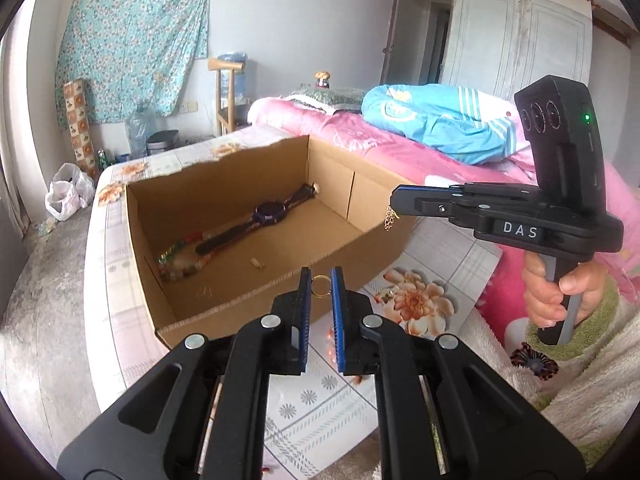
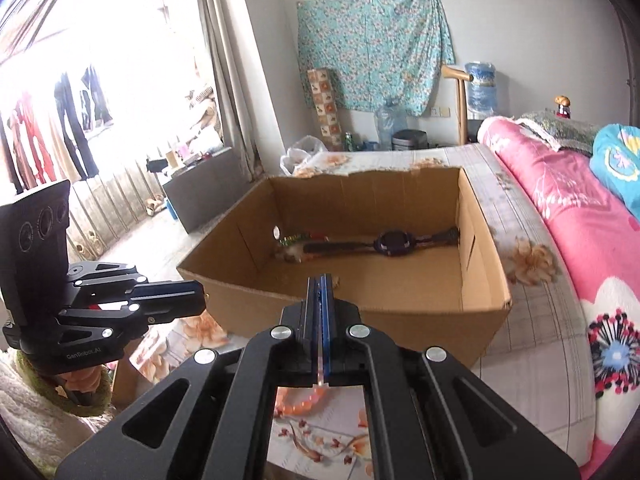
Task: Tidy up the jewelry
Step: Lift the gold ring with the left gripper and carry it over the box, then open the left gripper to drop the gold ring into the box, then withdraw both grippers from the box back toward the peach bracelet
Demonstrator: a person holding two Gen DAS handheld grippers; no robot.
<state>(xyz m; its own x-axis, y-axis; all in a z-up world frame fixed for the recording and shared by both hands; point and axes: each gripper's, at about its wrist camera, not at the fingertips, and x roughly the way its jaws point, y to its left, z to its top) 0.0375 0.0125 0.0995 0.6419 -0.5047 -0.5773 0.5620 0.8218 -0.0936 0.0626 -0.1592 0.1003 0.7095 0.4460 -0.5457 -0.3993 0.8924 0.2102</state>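
The left gripper (image 1: 321, 280) pinched a gold ring (image 1: 321, 285) above the cardboard box (image 1: 256, 216). The right gripper (image 2: 320, 284), labelled "DAS", was pressed shut on a gold chain (image 1: 389, 219), a hand (image 1: 560, 292) gripping its handle. A watch (image 2: 394, 243) lay inside.

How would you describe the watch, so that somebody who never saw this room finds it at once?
Find the open cardboard box on the bed beside the pink quilt. On its floor, toward the far wall, lies the watch, stretched flat. Unlike the colourful beaded bracelet at one end, it has a dark round face and long dark straps.
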